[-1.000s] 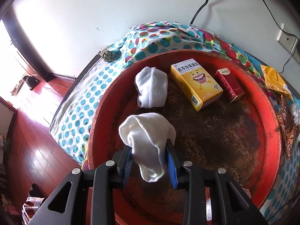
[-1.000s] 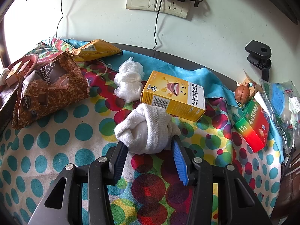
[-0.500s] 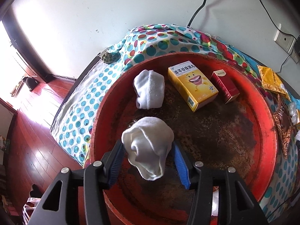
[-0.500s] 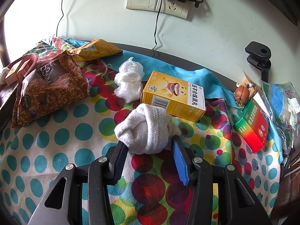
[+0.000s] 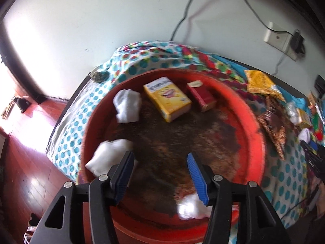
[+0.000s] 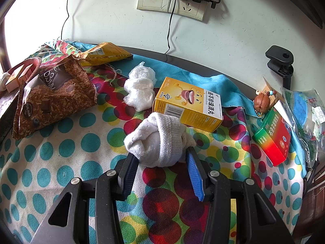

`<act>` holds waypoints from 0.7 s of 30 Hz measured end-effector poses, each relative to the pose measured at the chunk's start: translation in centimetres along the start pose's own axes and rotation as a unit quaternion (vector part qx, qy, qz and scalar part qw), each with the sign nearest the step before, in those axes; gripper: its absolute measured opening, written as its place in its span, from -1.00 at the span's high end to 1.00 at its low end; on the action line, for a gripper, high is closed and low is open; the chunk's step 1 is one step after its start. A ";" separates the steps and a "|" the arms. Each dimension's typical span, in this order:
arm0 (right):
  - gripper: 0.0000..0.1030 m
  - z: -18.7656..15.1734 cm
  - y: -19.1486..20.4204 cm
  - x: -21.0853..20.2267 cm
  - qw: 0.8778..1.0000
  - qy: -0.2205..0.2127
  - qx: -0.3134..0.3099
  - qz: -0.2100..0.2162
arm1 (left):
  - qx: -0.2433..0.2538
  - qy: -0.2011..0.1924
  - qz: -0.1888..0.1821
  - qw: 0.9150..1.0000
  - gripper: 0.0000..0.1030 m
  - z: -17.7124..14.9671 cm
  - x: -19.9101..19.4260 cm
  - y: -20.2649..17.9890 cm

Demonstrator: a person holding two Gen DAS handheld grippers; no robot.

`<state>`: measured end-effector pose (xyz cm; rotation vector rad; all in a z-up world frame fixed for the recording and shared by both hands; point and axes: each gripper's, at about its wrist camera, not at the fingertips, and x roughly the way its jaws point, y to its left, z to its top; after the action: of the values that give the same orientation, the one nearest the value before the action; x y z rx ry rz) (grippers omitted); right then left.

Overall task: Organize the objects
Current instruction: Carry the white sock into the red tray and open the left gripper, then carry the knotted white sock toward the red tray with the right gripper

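Left gripper [image 5: 160, 162] (agape) over red basin [image 5: 255, 126]
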<state>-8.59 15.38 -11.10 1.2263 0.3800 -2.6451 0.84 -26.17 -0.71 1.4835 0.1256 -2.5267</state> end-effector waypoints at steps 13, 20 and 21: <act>0.15 0.2 0.0 0.0 1.000 0.000 -0.006 -0.007 | 0.064 -0.042 -0.038 0.996 -0.10 -1.7 -2.0 -8.5; 0.26 0.1 -0.7 0.3 1.000 -0.001 0.005 0.008 | 0.068 -0.058 -0.036 0.995 -0.10 -2.0 -1.8 -9.0; 0.27 0.2 -0.7 0.4 1.000 -0.001 0.003 0.007 | 0.070 -0.060 -0.034 0.995 -0.10 -2.1 -1.7 -9.0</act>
<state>-9.18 15.95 -11.18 1.2229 0.3615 -2.6382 1.43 -16.80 -0.55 1.3915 -0.0210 -2.7214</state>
